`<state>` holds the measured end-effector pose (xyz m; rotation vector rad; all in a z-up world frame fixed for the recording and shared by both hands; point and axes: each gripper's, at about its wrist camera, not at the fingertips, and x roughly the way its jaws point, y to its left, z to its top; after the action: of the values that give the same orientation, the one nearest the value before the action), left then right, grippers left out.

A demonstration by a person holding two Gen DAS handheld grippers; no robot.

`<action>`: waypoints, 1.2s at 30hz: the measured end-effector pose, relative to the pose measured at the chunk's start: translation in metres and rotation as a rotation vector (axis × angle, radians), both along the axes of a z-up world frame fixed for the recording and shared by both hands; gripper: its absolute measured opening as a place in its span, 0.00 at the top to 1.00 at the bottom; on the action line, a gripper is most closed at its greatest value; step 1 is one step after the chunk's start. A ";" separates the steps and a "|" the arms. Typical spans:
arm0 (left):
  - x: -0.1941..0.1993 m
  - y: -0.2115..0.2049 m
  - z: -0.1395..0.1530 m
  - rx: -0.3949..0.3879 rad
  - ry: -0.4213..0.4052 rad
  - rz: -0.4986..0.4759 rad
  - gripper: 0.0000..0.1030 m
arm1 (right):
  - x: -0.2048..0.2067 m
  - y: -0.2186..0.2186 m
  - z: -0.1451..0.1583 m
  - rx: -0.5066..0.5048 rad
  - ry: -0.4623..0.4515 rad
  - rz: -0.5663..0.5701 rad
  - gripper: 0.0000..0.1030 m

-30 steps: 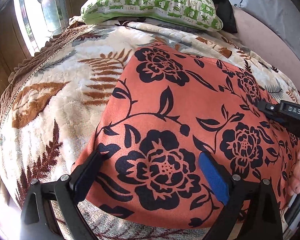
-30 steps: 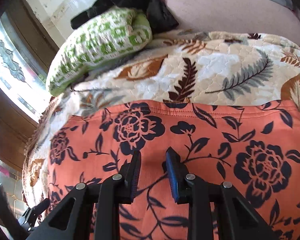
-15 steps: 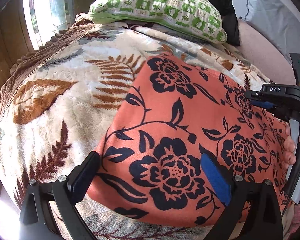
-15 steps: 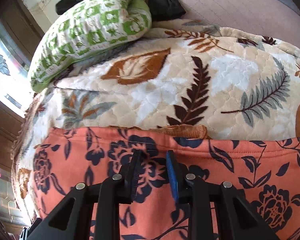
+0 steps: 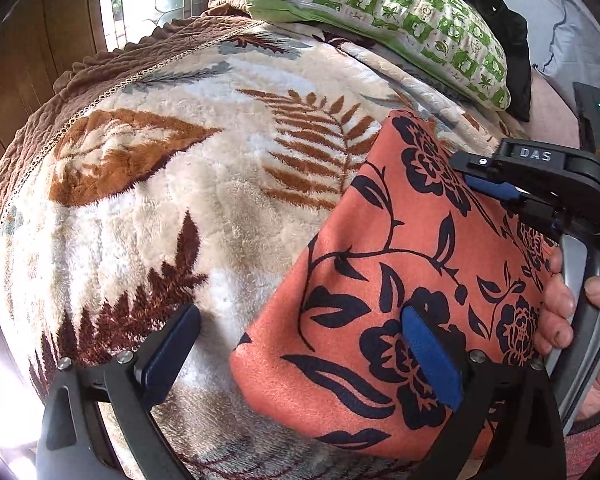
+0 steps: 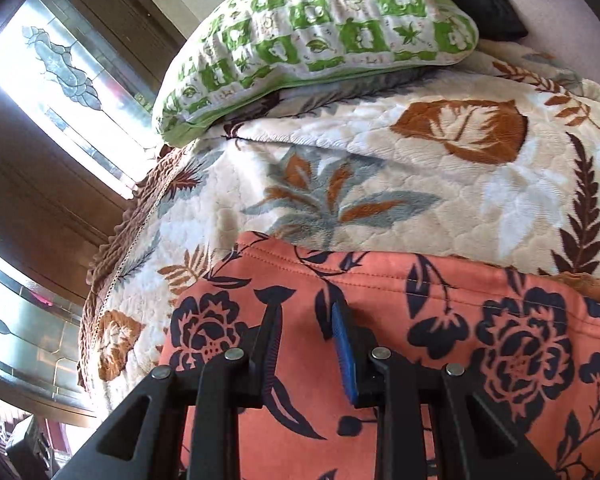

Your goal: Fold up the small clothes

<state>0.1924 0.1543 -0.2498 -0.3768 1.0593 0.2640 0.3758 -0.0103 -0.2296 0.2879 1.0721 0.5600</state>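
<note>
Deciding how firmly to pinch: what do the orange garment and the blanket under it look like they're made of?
Orange garment: smooth, matte, suede-like knit, probably brushed polyester; it lies flat with a stitched hem. Blanket: thick plush fleece, likely synthetic; its fuzzy pile shows brush marks and an embossed quilt pattern.

An orange garment (image 5: 400,264) printed with black flowers lies folded on a plush leaf-patterned blanket (image 5: 172,208) spread over a bed. The left claw (image 5: 300,356) hangs above it with its jaws spread wide: the blue-padded finger stands over the cloth, the dark one over bare blanket just beside the garment's left edge. The right claw (image 5: 500,196) comes in at the garment's far right side, jaws narrowly parted, nothing visibly pinched. The right hand (image 5: 560,312) holding it rests its fingertips on the cloth's right edge. A green checked pillow (image 5: 384,12) lies at the bed's head.
</note>
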 end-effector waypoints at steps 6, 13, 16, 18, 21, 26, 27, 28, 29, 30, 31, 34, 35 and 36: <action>0.003 0.000 0.000 0.003 -0.004 -0.009 0.02 | 0.013 0.009 -0.013 -0.018 0.010 -0.056 0.72; -0.008 0.013 0.004 -0.030 -0.025 0.028 0.03 | -0.030 -0.040 0.014 0.033 -0.037 -0.078 0.72; -0.016 0.023 0.008 -0.016 -0.041 0.071 0.03 | -0.065 -0.073 0.022 0.041 -0.056 -0.084 0.72; -0.025 0.034 0.011 -0.035 -0.060 0.114 0.03 | -0.090 -0.094 0.024 0.050 -0.062 -0.092 0.72; -0.038 0.050 0.011 -0.064 -0.071 0.192 0.03 | -0.127 -0.119 0.021 0.066 -0.050 -0.103 0.72; -0.062 0.058 0.009 -0.200 -0.141 0.238 0.03 | -0.179 -0.147 0.005 0.070 -0.036 -0.108 0.72; -0.067 0.054 0.009 -0.216 -0.158 0.228 0.03 | -0.186 -0.151 0.001 0.069 -0.038 -0.108 0.72; -0.071 0.050 0.009 -0.235 -0.173 0.215 0.03 | -0.191 -0.155 -0.002 0.074 -0.039 -0.111 0.72; -0.073 0.045 0.008 -0.253 -0.183 0.198 0.03 | -0.194 -0.159 -0.005 0.089 -0.039 -0.117 0.72; -0.076 0.039 0.007 -0.266 -0.188 0.180 0.03 | -0.195 -0.163 -0.006 0.112 -0.036 -0.126 0.72; -0.077 0.033 0.006 -0.280 -0.194 0.161 0.03 | -0.195 -0.165 -0.008 0.136 -0.032 -0.135 0.72; -0.075 0.023 0.002 -0.322 -0.196 0.127 0.03 | -0.195 -0.169 -0.014 0.175 -0.023 -0.145 0.72; -0.074 0.023 0.000 -0.349 -0.195 0.126 0.03 | -0.195 -0.170 -0.018 0.191 -0.011 -0.150 0.71; -0.073 0.024 -0.002 -0.384 -0.200 0.129 0.03 | -0.194 -0.171 -0.021 0.202 0.001 -0.151 0.71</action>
<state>0.1195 0.1781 -0.2515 -0.8029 0.8871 0.1324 0.1819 -0.1809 -0.2507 0.5417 0.9867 0.5325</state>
